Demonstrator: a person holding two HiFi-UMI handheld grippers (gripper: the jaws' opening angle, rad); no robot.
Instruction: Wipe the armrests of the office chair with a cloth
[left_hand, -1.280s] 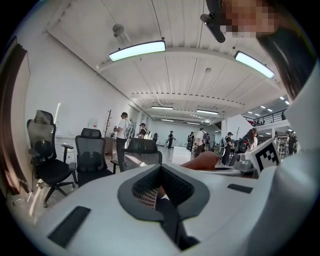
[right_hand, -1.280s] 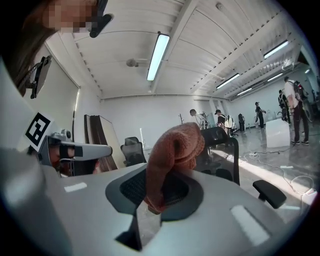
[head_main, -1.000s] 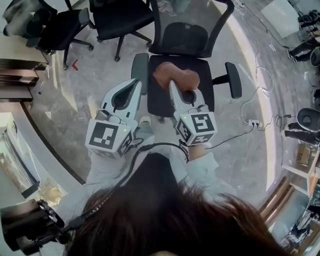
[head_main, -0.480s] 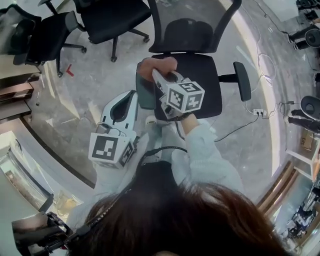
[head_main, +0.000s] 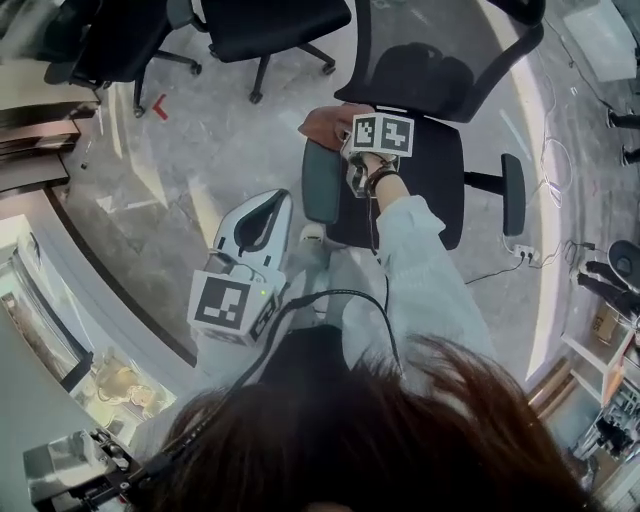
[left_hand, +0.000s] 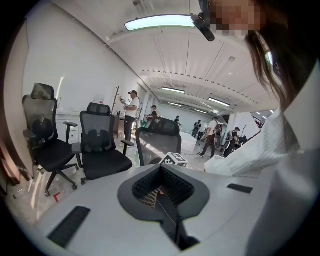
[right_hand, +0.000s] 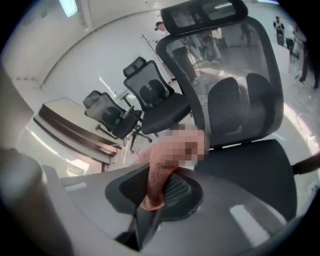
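Note:
The black office chair (head_main: 420, 180) stands ahead of me, with its left armrest (head_main: 322, 185) and right armrest (head_main: 514, 195) both in sight. A pinkish-brown cloth (head_main: 322, 122) lies over the far end of the left armrest. My right gripper (head_main: 347, 140) is shut on the cloth (right_hand: 159, 175), which bunches out between the jaws; its marker cube (head_main: 382, 134) hides the jaw tips in the head view. My left gripper (head_main: 278, 197) hangs shut and empty over the floor, short of the left armrest; the left gripper view also shows that gripper (left_hand: 157, 195) with closed jaws.
Two other black office chairs (head_main: 265, 25) stand on the grey floor at the upper left. A wooden desk edge (head_main: 40, 125) runs along the left. A power strip with cables (head_main: 520, 250) lies on the floor to the right of the chair. People stand far off in the room.
My right gripper has carried the cloth from the seat across to the far end of the left armrest. My left gripper has sunk a little and stayed shut.

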